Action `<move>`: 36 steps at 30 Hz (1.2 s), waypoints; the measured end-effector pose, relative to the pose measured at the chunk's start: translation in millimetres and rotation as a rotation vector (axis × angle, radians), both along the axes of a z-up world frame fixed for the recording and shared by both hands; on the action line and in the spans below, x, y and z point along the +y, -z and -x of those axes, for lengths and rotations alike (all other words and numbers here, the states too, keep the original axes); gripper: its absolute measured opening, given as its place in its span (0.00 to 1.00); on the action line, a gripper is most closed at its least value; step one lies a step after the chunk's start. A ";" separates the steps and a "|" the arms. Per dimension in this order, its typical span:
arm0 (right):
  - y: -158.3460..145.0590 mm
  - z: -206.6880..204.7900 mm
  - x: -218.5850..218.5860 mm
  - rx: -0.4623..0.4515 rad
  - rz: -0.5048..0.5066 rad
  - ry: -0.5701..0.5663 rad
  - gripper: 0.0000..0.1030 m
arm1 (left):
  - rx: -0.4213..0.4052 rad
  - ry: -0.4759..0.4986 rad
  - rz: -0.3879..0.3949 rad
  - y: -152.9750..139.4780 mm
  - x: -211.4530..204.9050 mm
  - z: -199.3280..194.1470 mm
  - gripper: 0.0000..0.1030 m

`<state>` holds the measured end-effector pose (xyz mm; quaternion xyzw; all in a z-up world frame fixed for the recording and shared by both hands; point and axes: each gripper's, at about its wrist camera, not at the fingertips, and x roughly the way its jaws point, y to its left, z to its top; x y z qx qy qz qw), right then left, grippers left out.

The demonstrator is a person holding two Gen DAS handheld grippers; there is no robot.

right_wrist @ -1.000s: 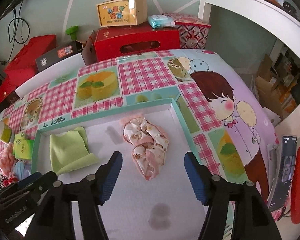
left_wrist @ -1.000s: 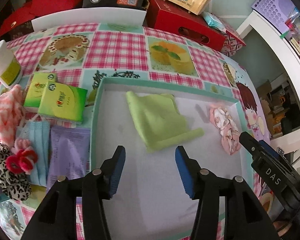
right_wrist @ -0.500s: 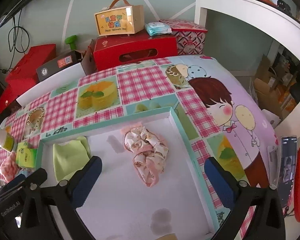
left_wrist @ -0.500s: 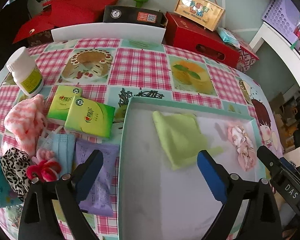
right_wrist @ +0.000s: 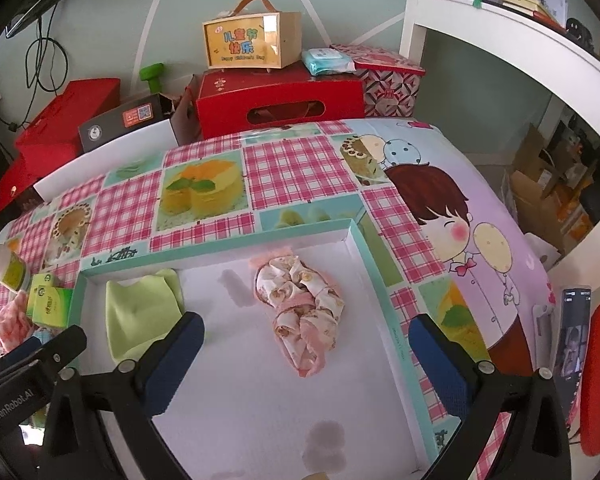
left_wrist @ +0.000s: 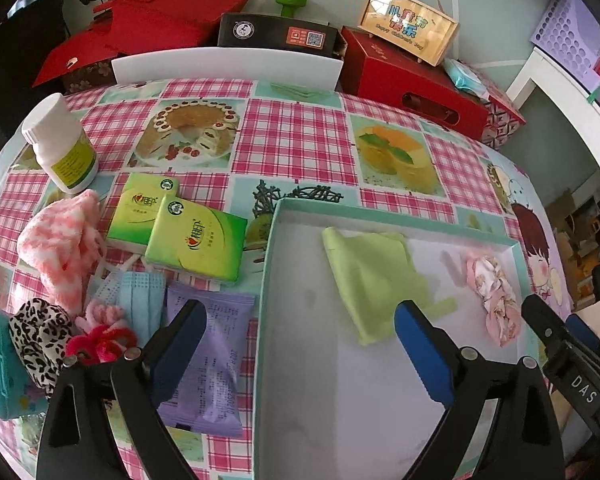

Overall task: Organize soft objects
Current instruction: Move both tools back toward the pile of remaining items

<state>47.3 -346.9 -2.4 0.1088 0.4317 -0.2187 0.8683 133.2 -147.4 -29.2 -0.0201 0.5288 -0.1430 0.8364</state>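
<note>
- Left of the tray (left_wrist: 268,248), a pink checked cloth (left_wrist: 61,248), leopard scrunchie (left_wrist: 39,336) and face mask (left_wrist: 139,300) lay on the tablecloth.
- Left gripper (left_wrist: 300,356) had just been opening; jaws apart, empty.
- Inside the tray lay a green cloth (left_wrist: 370,276) and floral scrunchie (right_wrist: 302,316).
- Right gripper (right_wrist: 306,364) had likewise just opened; jaws wide, empty.

Green cloth (left_wrist: 374,278) and pink scrunchie (left_wrist: 494,300) are laid in the teal tray (left_wrist: 265,280); left gripper (left_wrist: 300,350) is spread wide, nothing held.
</note>
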 end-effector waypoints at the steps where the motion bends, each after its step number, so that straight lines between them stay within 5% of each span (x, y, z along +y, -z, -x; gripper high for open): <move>1: 0.3 -0.1 -0.2 0.002 0.000 0.001 1.00 | -0.004 -0.003 -0.007 0.1 0.8 -0.4 0.92; 16: 1.6 -10.6 20.2 0.011 0.003 -0.058 1.00 | -0.035 -0.084 -0.007 -15.0 41.5 -16.4 0.92; 27: -5.9 -13.8 33.3 -0.051 -0.036 -0.078 1.00 | -0.125 -0.246 -0.089 -44.4 119.6 -33.8 0.92; 36: -13.1 -29.9 69.6 -0.138 -0.113 -0.195 1.00 | -0.150 -0.420 -0.022 -58.3 191.0 -40.4 0.92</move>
